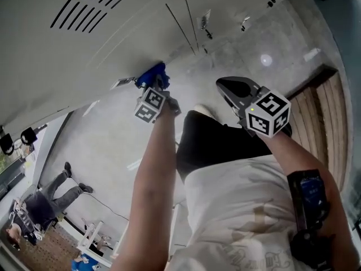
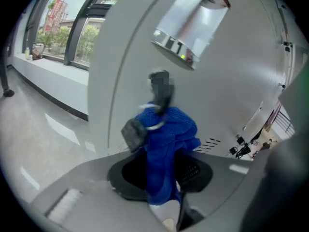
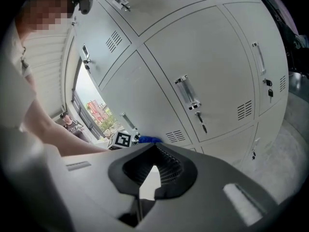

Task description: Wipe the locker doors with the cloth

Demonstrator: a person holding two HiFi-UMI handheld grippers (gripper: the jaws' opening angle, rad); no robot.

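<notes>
My left gripper (image 1: 155, 88) is shut on a blue cloth (image 1: 151, 75), which it holds against a grey locker door (image 1: 84, 44). In the left gripper view the cloth (image 2: 169, 129) bunches out of the left gripper (image 2: 161, 178), close to the door (image 2: 231, 81); a dark fitting (image 2: 161, 88) on the door shows just above the cloth. My right gripper (image 1: 232, 90) hangs apart from the lockers at my right, shut and holding nothing. The right gripper view shows the right gripper (image 3: 154, 175) facing the locker doors (image 3: 203, 57), with the cloth (image 3: 149, 139) small and far off.
A wooden bench (image 1: 321, 112) stands at the right on the concrete floor (image 1: 265, 38). Keys hang in several locker locks (image 1: 206, 24). A person (image 1: 45, 199) stands at the lower left. Windows (image 2: 53, 28) lie beyond the locker row.
</notes>
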